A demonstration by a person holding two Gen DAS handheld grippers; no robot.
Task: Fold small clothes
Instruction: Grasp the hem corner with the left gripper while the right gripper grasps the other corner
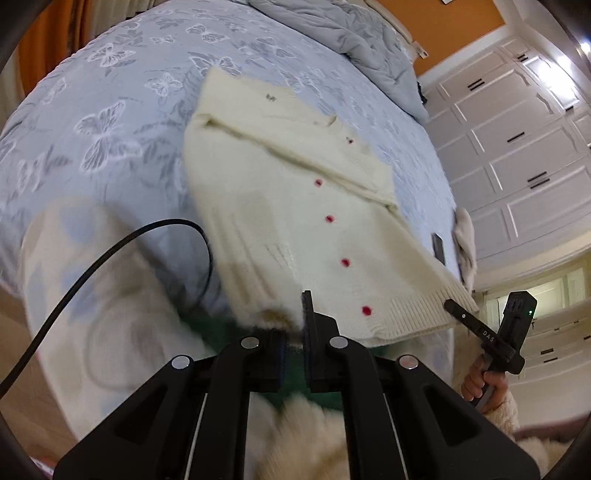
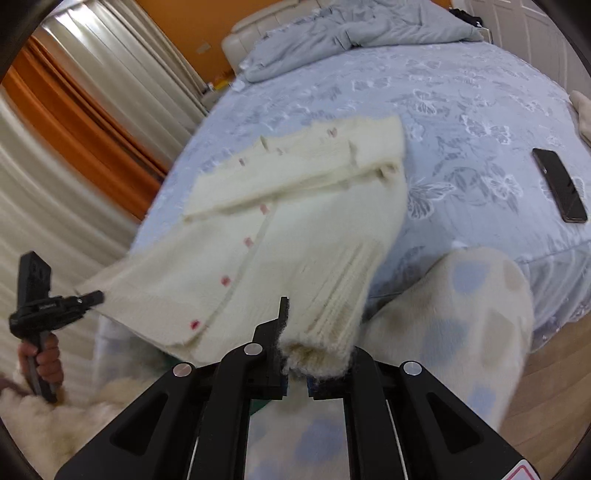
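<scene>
A small cream knit cardigan (image 1: 295, 192) with red buttons lies part on the blue butterfly bedspread (image 1: 110, 122), its sleeves folded across the chest. Its hem is lifted off the bed's near edge. My left gripper (image 1: 293, 325) is shut on one hem corner. My right gripper (image 2: 295, 347) is shut on the other hem corner, and it shows in the left wrist view (image 1: 452, 306) pinching the ribbed edge. The cardigan (image 2: 295, 206) stretches between both grippers. The left gripper also shows in the right wrist view (image 2: 98, 295).
A black phone (image 2: 559, 184) lies on the bedspread (image 2: 461, 122) at the right. A grey duvet (image 2: 351, 33) is bunched at the head. White wardrobe doors (image 1: 517, 147) stand to the right, curtains (image 2: 74, 147) to the left. A black cable (image 1: 110, 251) loops near my left gripper.
</scene>
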